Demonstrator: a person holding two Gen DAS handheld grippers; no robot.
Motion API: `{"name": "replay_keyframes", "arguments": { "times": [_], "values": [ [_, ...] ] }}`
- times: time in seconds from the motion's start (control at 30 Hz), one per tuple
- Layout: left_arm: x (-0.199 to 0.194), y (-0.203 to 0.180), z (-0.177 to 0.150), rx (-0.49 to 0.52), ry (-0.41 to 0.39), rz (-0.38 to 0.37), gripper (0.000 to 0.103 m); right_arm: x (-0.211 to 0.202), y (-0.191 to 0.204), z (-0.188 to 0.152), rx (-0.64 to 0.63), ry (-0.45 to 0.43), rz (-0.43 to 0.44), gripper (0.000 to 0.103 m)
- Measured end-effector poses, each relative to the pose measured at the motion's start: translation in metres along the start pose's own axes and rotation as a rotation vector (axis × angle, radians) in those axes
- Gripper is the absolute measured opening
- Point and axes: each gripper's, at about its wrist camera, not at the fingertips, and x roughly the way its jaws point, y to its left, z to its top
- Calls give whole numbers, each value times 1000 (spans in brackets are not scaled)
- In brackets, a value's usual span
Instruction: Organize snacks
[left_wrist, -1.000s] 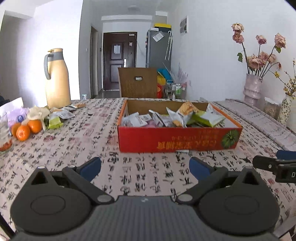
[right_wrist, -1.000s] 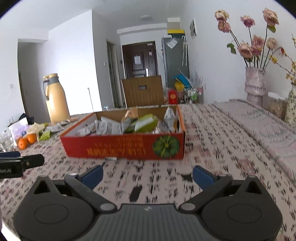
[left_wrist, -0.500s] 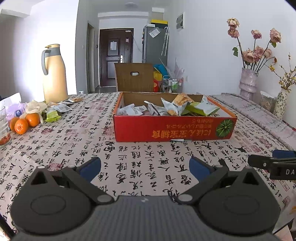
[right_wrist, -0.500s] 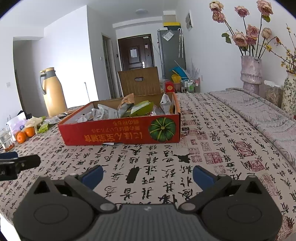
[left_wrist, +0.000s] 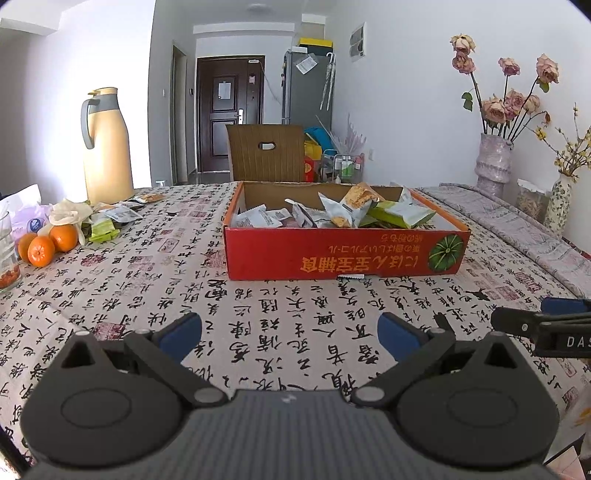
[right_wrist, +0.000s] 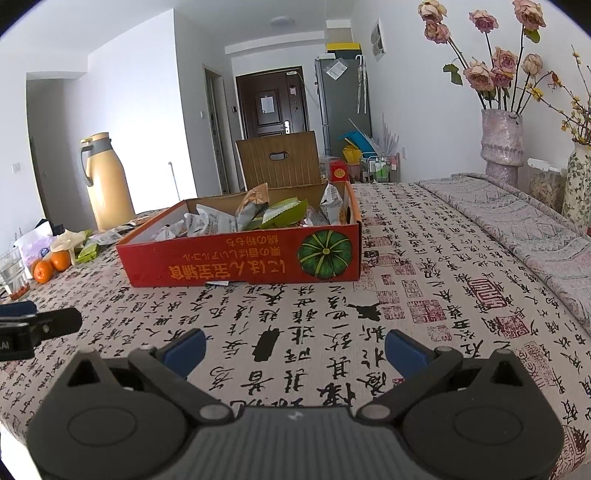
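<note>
Table covered by a beige cloth printed with black calligraphy and red seals (left_wrist: 295, 325). On it: shallow red cardboard box with a green pumpkin print (left_wrist: 343, 254), mid-table; tall tan thermos jug with grey handle (left_wrist: 105, 144) at far left; three oranges (left_wrist: 46, 243), loose snack packets (left_wrist: 110, 218), white plastic bag (left_wrist: 26, 210) near left edge; speckled pink ceramic vase (right_wrist: 502, 144) far right.

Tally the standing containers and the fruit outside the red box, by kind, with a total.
Oranges: 3
Thermos jug: 1
Vases: 2, the second at the right edge
Glass: 1
Total: 7
</note>
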Motion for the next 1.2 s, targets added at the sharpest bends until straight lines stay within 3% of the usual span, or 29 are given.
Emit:
{"name": "replay_keyframes", "arguments": {
  "times": [1.2],
  "values": [
    [2,1,-3,-4,8,-5,103,2,2,-4,-5,12,-1,103]
  ]
}}
